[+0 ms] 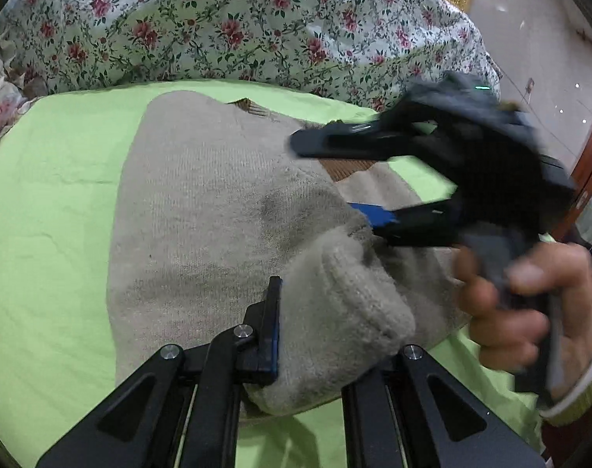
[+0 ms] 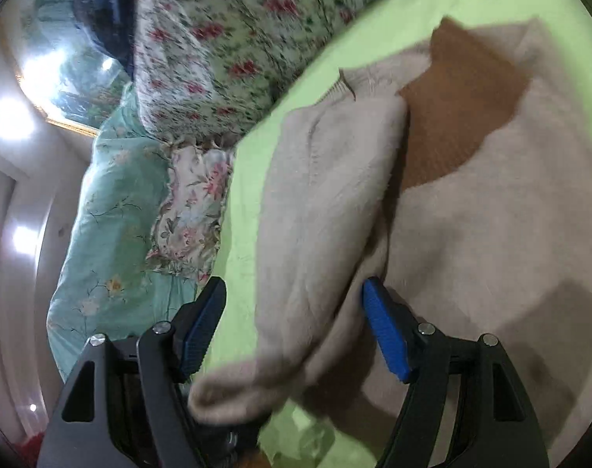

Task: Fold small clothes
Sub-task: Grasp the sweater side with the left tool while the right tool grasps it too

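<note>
- Sweater (image 1: 202,202): beige knit with brown collar patch (image 2: 463,117); lies spread on the green sheet (image 1: 54,210) of the bed, one sleeve (image 1: 346,304) folded in over the body.
- Left claw (image 1: 296,335): closed tight on the cuff end of that sleeve; knit bunches between its fingers.
- Right claw (image 2: 292,331): jaws wide apart, nothing clamped; a fold of sweater lies in the gap, pads not pressing on it. In the left view, it hovers over the collar area.
- Hand (image 1: 530,304): grips the right claw's handle; striped cuff at the wrist.
- Floral quilt (image 1: 225,23): heaped along the far edge of the sheet.
- Teal pillow (image 2: 112,202): beside the quilt.
</note>
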